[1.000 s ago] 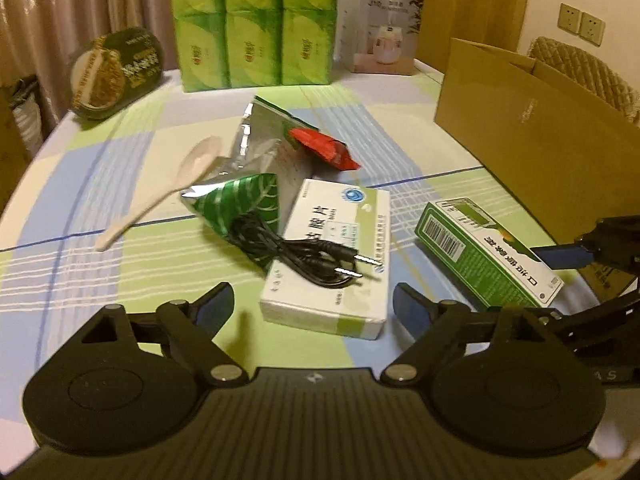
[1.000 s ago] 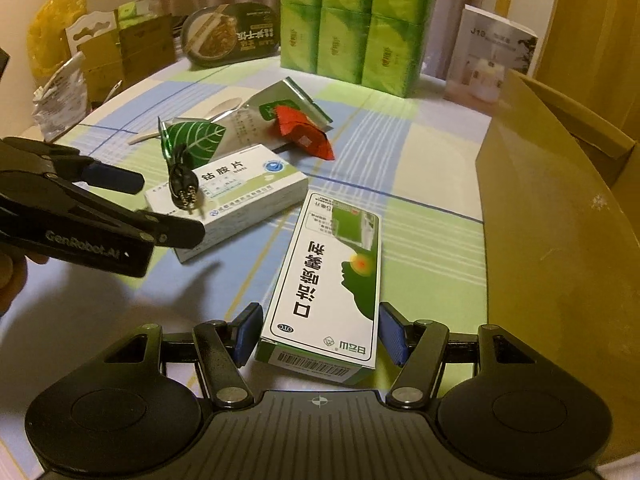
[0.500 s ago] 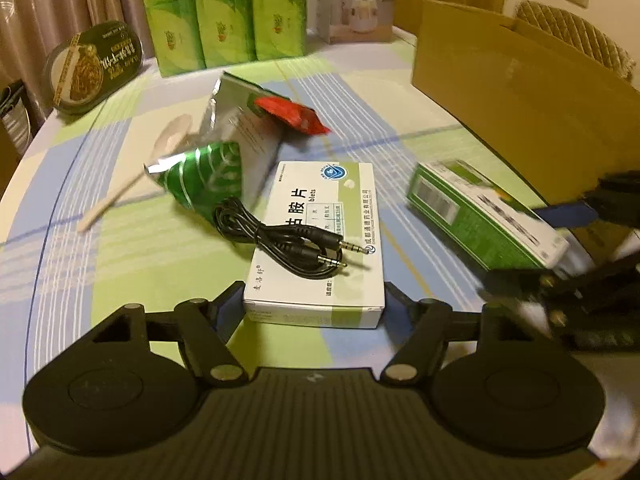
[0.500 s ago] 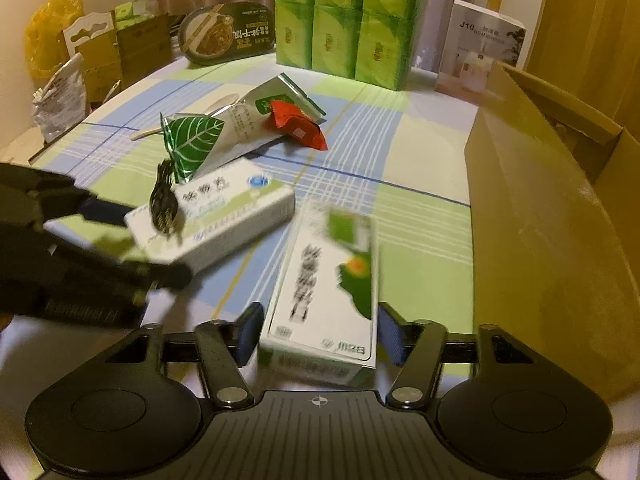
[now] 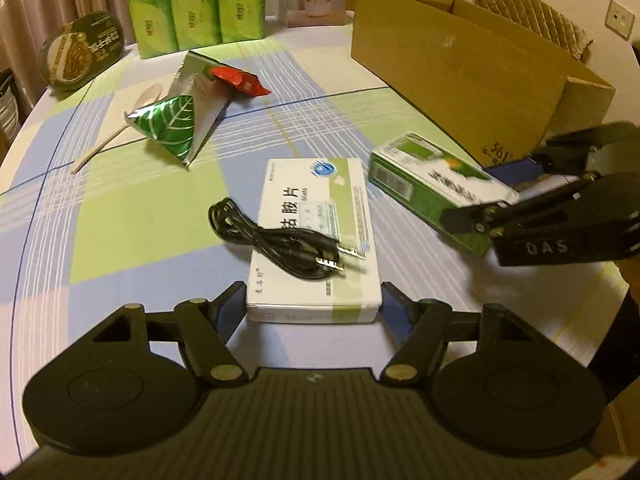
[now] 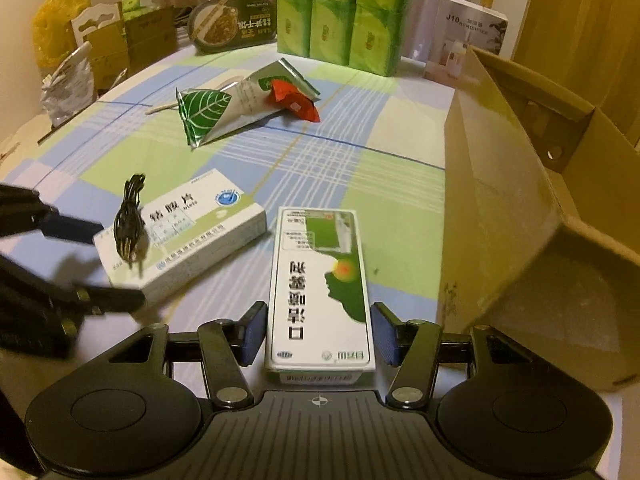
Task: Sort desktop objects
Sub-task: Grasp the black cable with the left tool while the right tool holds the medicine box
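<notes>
two grippers, each clamped on a box. left gripper [image 5: 313, 304] pinches white medicine box [image 5: 316, 240], black audio cable [image 5: 280, 240] lying on top. right gripper [image 6: 319, 334] pinches green-white box [image 6: 318, 284], beside cardboard carton [image 6: 520, 184]. checked tablecloth [image 5: 120, 208] underneath.

Under your left gripper you see a white box [image 5: 316, 236] with a pale green band and a black cable [image 5: 276, 240] on it. At right your green-and-white box [image 6: 320, 284] shows an orange spot, blurred. Upper left, a green leaf-print foil pack [image 5: 172, 128] and a red wrapper [image 5: 240, 80] lie on the blue-and-green checked tablecloth [image 5: 132, 216]; the carton [image 5: 460, 76] is brown.
</notes>
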Motion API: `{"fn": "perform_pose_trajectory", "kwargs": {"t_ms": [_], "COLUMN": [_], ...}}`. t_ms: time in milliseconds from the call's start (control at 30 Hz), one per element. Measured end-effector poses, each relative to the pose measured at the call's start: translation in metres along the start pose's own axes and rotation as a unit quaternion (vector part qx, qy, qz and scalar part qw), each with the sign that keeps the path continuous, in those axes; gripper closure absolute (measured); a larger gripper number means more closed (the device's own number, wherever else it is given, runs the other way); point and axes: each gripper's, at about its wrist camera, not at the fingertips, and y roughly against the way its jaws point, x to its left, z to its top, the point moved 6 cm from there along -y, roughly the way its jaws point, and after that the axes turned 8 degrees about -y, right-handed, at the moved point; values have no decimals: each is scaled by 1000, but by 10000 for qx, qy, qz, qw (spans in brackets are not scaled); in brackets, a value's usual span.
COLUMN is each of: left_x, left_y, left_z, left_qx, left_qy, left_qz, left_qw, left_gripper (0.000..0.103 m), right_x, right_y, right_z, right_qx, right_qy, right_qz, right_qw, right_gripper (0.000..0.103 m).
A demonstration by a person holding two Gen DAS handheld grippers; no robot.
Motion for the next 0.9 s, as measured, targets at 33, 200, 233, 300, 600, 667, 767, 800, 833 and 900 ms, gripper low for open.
{"fn": "perform_pose_trajectory", "kwargs": {"t_ms": [33, 200, 233, 300, 600, 667, 767, 800, 833, 900], "left_x": [2, 16, 18, 23, 32, 36, 42, 44, 45, 47], "left_y": [2, 6, 5, 0, -19, -19, -17, -15, -13, -9], "left_z": [1, 11, 14, 19, 31, 31, 29, 28, 26, 23], "left_qx": [-35, -252, -289, -322, -244, -246, -212, -195, -185, -162], "left_qy": [83, 510, 588, 699, 793, 849, 990, 1027, 1033, 1017], "left_qz": [19, 188, 203, 218, 45, -10, -101, -124, -129, -113], "left_qw": [10000, 9982, 9976, 9968, 9965, 9961, 9948, 9944, 9944, 9946], "left_gripper": [34, 31, 31, 31, 56, 63, 72, 76, 79, 84], "right_x": [0, 2, 2, 1, -7, -7, -8, -8, -8, -8], "right_y": [0, -3, -4, -6, -15, -16, -17, -17, -17, -16], "right_z": [-1, -2, -2, -1, 2, 2, 1, 1, 1, 1], "right_qx": [-2, -12, -8, -3, 47, 58, 69, 72, 71, 50], "right_qy": [2, 27, 27, -13, -224, -273, -306, -311, -313, -312], "right_qz": [-13, -2, 10, 21, 104, 138, 170, 180, 187, 192], "right_qw": [10000, 10000, 10000, 10000, 9997, 9995, 9994, 9993, 9993, 9993], "right_gripper": [47, 34, 34, 34, 34, 34, 35, 35, 35, 35]}}
